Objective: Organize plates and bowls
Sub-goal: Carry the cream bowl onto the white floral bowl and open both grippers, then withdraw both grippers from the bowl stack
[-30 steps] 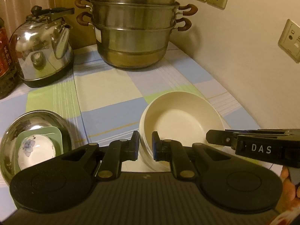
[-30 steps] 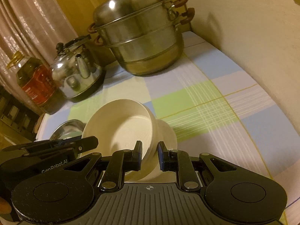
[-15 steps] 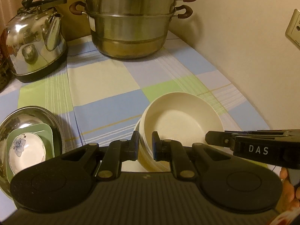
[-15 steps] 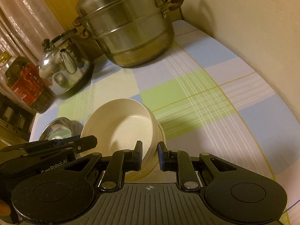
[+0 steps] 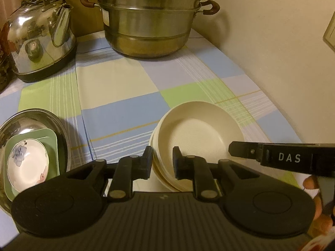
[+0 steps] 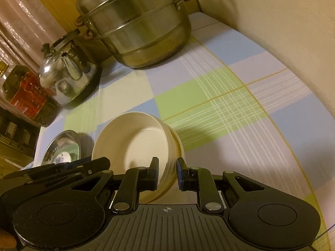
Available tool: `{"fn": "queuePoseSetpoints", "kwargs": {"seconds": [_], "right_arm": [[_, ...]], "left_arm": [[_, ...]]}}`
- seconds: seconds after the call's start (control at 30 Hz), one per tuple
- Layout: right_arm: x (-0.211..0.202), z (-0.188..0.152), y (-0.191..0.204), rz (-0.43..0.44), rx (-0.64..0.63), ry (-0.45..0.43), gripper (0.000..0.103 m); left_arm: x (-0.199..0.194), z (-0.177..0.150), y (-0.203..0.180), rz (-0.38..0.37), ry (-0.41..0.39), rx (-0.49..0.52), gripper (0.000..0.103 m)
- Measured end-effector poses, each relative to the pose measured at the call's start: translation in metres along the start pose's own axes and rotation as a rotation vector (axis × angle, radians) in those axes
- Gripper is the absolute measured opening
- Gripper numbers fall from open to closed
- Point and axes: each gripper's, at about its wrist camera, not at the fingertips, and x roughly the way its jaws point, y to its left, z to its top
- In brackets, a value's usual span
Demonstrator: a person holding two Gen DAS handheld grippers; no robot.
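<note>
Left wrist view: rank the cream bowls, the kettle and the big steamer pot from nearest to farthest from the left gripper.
1. Cream bowls, rim between the opening jaws of the left gripper.
2. Kettle, far left.
3. Steamer pot, at the back, centre; slightly beyond the kettle.

I see a stack of cream bowls (image 5: 199, 133) nested on the checked tablecloth (image 5: 117, 108), the top one sitting tilted in the ones beneath. To its left a steel basin (image 5: 41, 117) holds a pale green square plate (image 5: 51, 142) with a small white flowered dish (image 5: 27, 163) lying on it.
</note>
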Motion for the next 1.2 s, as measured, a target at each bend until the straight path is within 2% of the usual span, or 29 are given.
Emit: {"fn": "queuePoseSetpoints", "kwargs": {"seconds": [0.03, 0.1, 0.17, 0.53, 0.9, 1.2], "right_arm": [[-0.002, 0.000, 0.000, -0.001, -0.003, -0.009, 0.027], [-0.008, 0.001, -0.001, 0.000, -0.002, -0.026, 0.043], [-0.014, 0.000, -0.002, 0.009, -0.001, -0.038, 0.046], [-0.060, -0.019, -0.009, 0.047, -0.021, -0.078, 0.055], [-0.114, -0.062, -0.009, 0.076, -0.089, -0.072, 0.061], [-0.141, -0.099, -0.004, 0.095, -0.178, -0.026, 0.063]], "left_arm": [[-0.003, 0.000, 0.000, -0.001, -0.005, 0.000, 0.019], [-0.009, 0.000, -0.001, 0.001, -0.017, 0.001, 0.020], [-0.016, -0.002, 0.000, 0.000, -0.025, -0.003, 0.022], [-0.072, -0.031, 0.007, 0.038, -0.055, -0.034, 0.029], [-0.136, -0.089, 0.010, 0.099, -0.060, -0.091, 0.031], [-0.185, -0.146, 0.016, 0.167, -0.057, -0.182, 0.032]]}}
